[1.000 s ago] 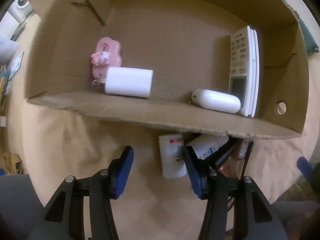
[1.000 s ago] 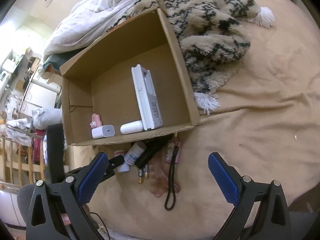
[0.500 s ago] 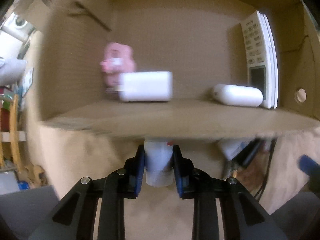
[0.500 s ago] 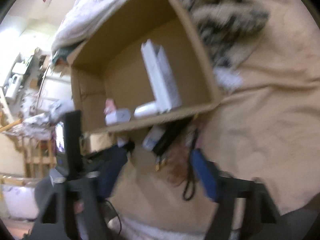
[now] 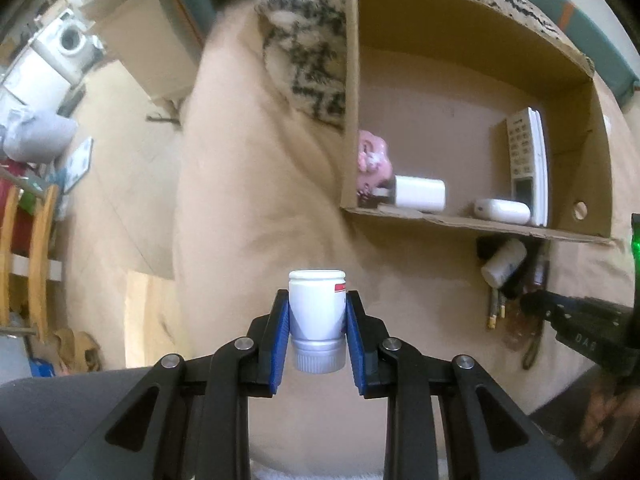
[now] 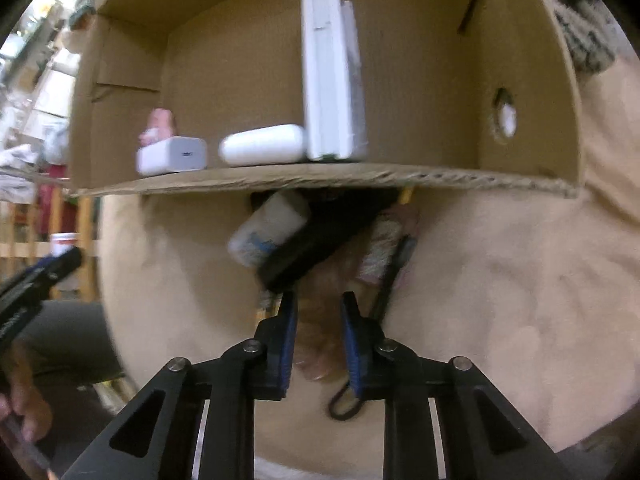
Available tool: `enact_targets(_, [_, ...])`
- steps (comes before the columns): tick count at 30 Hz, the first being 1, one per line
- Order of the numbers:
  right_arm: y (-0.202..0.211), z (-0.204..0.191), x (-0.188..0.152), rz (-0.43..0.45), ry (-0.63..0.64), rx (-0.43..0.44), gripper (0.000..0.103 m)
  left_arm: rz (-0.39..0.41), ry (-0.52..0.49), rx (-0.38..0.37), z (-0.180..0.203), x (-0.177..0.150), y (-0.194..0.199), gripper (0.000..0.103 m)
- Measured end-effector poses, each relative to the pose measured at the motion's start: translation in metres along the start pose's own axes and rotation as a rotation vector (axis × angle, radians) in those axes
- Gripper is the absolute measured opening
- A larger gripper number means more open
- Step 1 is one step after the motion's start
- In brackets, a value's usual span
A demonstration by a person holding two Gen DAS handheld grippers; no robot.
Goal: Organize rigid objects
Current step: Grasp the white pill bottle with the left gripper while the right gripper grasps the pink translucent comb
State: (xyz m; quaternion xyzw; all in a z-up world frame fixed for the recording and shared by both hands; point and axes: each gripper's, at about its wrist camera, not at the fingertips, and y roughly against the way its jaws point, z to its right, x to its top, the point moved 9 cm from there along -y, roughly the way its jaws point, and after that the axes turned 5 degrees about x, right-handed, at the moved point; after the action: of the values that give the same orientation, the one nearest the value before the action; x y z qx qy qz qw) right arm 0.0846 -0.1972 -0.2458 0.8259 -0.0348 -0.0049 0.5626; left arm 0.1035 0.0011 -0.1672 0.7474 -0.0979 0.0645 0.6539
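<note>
My left gripper [image 5: 317,316] is shut on a white bottle with a silver cap [image 5: 317,320], held above the tan blanket, left of and below the cardboard box [image 5: 472,222]. The box holds a pink trinket [image 5: 372,156], a white charger [image 5: 420,192], a white capsule case [image 5: 503,211] and a white remote [image 5: 526,164]. My right gripper [image 6: 318,312] is nearly closed over a brownish translucent item [image 6: 320,344] on the blanket, just before the box's front wall [image 6: 320,178]. A second white bottle [image 6: 270,232], a black object [image 6: 320,240] and a black cord [image 6: 392,280] lie there; whether the fingers grip anything is unclear.
A patterned knit blanket [image 5: 312,40] lies behind the box. A wooden rack [image 5: 32,256], a washing machine [image 5: 68,42] and floor clutter are at the left. The bed's tan surface [image 6: 520,300] stretches right of the pile.
My left gripper closed on the white bottle, lifted it and pulled back left from the box. My right gripper moved in low toward the pile and narrowed from wide open.
</note>
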Motion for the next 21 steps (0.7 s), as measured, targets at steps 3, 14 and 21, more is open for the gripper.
enact_targets(3, [-0.005, 0.0, -0.004, -0.01, 0.014, -0.017, 0.026, 0.018, 0.027, -0.048, -0.003, 0.007, 0.006, 0.024])
enact_targets(14, [-0.033, -0.036, -0.016, -0.026, 0.206, -0.193, 0.039, 0.031, 0.079, -0.094, -0.003, 0.006, 0.01, 0.024])
enact_targets(21, [-0.031, -0.046, -0.051, -0.098, 0.239, -0.139, 0.038, 0.006, 0.11, -0.152, -0.002, 0.005, 0.014, 0.024])
